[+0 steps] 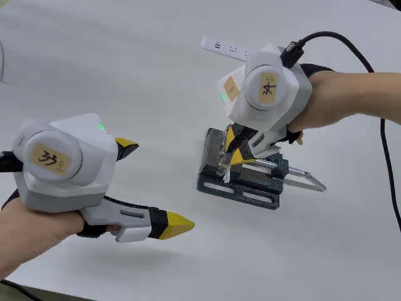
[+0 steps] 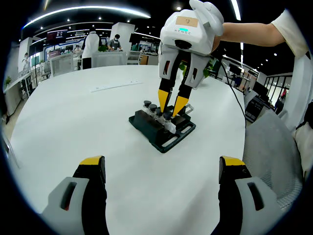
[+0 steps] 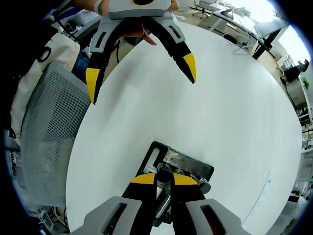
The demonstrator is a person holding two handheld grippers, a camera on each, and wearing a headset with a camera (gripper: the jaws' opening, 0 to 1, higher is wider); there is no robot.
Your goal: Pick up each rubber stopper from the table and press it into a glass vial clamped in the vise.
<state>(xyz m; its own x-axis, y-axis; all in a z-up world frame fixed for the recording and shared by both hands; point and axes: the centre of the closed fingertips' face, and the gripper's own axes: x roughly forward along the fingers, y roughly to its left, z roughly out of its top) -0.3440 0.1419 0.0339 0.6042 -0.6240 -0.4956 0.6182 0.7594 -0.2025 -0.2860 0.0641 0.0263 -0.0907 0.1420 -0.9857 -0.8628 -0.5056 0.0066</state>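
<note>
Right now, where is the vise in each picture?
Head view: the vise sits right of the middle, under the right gripper.
Left gripper view: the vise is in the middle, under the right gripper.
Right gripper view: the vise is at the bottom middle, past the yellow fingers.
Shared landmark: the right gripper, always right at the vise.
</note>
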